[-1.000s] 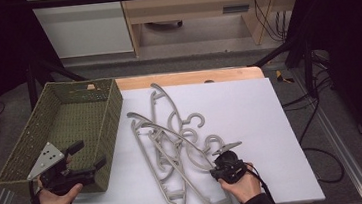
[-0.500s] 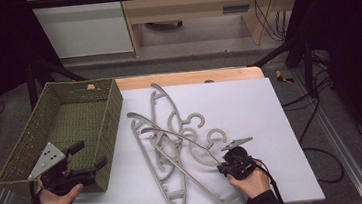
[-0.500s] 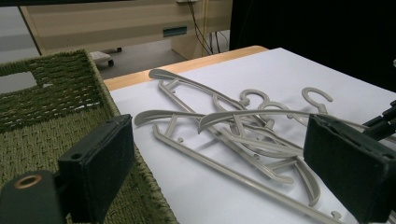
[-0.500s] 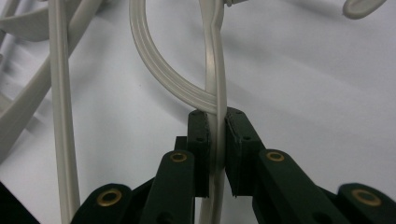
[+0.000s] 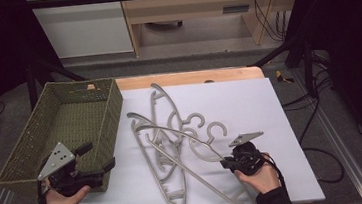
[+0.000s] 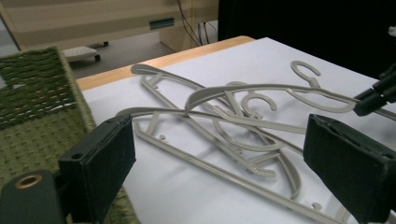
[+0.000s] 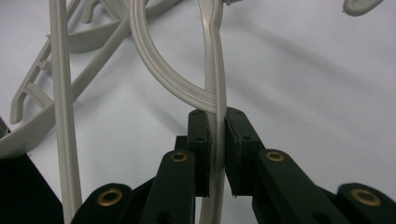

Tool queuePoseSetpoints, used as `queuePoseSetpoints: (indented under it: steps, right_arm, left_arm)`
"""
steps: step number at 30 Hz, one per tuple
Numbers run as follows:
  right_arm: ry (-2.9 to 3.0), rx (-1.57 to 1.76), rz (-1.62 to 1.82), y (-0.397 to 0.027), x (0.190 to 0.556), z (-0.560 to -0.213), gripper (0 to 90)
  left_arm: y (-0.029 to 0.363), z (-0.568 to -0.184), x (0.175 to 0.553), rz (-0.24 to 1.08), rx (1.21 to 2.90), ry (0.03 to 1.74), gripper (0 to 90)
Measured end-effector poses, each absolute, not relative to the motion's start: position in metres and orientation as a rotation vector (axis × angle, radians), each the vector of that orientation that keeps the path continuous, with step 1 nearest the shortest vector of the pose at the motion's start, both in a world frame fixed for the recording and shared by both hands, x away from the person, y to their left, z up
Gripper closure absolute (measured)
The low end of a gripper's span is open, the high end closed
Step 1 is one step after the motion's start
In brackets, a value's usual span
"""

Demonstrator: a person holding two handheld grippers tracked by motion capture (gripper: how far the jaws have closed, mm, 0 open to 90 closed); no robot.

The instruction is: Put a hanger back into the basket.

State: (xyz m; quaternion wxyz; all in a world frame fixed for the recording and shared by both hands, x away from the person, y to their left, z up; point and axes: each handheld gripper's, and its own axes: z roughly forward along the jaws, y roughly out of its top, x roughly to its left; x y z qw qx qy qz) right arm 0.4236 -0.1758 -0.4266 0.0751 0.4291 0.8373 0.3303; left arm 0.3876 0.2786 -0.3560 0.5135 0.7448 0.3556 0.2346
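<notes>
Grey hanger (image 7: pixel 215 100) now lifted, clamped in right gripper (image 5: pixel 227 163).

Brightness: the white table (image 5: pixel 249 105) is well lit from above; the room around it is very dark.
Shadows: the hangers (image 5: pixel 173 148) throw soft, short shadows on the table.
Glare: mild shine on the hanger (image 7: pixel 215 70) in the right gripper view.
Sharpness: the high view is a little soft and grainy.
Focus: the near pads (image 6: pixel 100 163) in the left gripper view are slightly blurred.
Background: the far furniture is dim but readable.
</notes>
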Motion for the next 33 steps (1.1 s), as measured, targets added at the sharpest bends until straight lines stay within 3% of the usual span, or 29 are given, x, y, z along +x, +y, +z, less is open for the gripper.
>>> queuePoseSetpoints:
  steps: [22,33]
  right_arm:
    - [2.709,0.909,1.011,-0.159,0.423,-0.402,81.5]
    - [2.776,0.810,0.982,-0.150,0.421,-0.398,81.5]
  left_arm:
    - [0.232,-0.348,0.395,0.471,1.996,0.722,8.4]
    - [0.195,-0.353,0.419,0.427,2.239,0.621,13.7]
